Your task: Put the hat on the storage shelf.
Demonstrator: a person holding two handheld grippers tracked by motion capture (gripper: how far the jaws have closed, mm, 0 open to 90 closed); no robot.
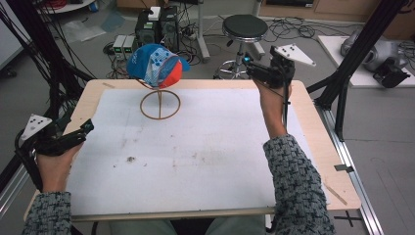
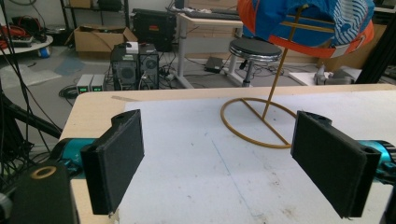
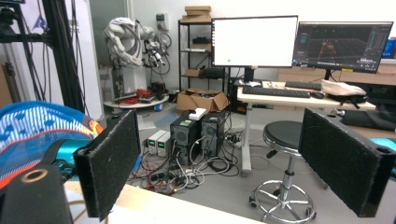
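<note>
A cap (image 1: pixel 155 65) is perched on a wire stand (image 1: pixel 160 104) at the surface's (image 1: pixel 205 147) far left. Both grippers, left (image 1: pixel 78 134) and right (image 1: pixel 252 66), are held with jaws wide, nothing gripped. Probably light and floppy, so it's best pinched by the stiffer brim.

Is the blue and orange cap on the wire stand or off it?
On: the blue and orange cap sits atop the thin wire stand.
</note>
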